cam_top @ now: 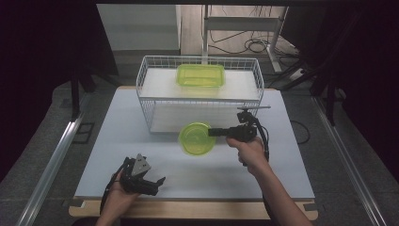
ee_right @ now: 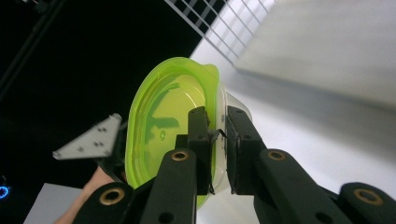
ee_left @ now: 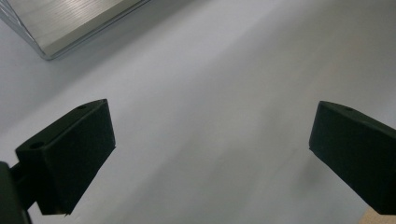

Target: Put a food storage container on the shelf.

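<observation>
We count two green-lidded clear plastic containers in the scene: one round container [cam_top: 196,138] and one rectangular container [cam_top: 200,75]. The round container is in the right claw [cam_top: 211,132], which is clenched on its rim; in the right gripper view the two black jaws pinch the edge of the round container [ee_right: 168,121], one jaw on the green lid side and the other on the clear tub side, with the lid tilted up on its side against the dark background. In the high view that container hangs above the white desk [cam_top: 141,155], just in front of the one white wire rack [cam_top: 200,92] and near the front edge of its lower shelf. The rectangular container lies flat on the upper shelf of the rack, well apart from the round one. The left claw [cam_top: 157,183] is released: in the left gripper view its two jaws stand wide apart over bare desk surface [ee_left: 210,116] with nothing between them, and a corner of the rack's lower shelf [ee_left: 70,23] shows at the upper left. In the high view the left claw rests low near the front left of the desk, well apart from the right claw, with its one grey three-cornered plate [cam_top: 140,164] on top. We also see that plate [ee_right: 91,140] far off in the right gripper view, beside the lid.
</observation>
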The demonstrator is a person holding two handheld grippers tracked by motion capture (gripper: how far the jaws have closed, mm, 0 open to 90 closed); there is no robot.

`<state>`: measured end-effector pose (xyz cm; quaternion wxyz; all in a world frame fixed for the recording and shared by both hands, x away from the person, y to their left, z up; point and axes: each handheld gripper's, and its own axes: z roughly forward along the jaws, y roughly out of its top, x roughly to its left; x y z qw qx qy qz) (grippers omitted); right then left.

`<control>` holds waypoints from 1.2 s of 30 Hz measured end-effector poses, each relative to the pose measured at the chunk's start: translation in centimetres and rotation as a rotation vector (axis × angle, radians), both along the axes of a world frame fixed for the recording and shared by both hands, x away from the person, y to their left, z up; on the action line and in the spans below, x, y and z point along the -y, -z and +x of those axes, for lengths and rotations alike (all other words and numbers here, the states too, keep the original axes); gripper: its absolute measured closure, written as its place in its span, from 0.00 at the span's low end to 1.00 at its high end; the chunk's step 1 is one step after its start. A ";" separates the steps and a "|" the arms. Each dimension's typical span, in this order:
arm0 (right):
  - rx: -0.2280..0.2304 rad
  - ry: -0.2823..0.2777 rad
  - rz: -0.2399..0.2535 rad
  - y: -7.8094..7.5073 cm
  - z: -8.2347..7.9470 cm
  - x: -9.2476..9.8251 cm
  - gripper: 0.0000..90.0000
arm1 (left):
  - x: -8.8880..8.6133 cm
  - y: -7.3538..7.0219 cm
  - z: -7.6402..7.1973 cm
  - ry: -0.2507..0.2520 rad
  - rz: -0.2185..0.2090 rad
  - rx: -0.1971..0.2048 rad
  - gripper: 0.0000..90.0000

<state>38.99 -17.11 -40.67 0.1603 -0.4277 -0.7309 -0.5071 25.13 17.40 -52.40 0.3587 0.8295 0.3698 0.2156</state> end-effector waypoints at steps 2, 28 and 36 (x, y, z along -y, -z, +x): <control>0.012 0.011 0.012 -1.1 0.1 0.0 0.90 | 0.0 0.0 0.0 0.000 -0.002 0.003 0.00; 0.146 0.194 0.081 -14.6 4.3 -0.2 0.90 | 0.2 0.1 0.0 0.012 0.001 -0.005 0.00; 0.120 0.288 0.075 -15.3 7.3 -0.9 0.90 | 0.1 0.1 0.1 0.013 0.003 -0.005 0.00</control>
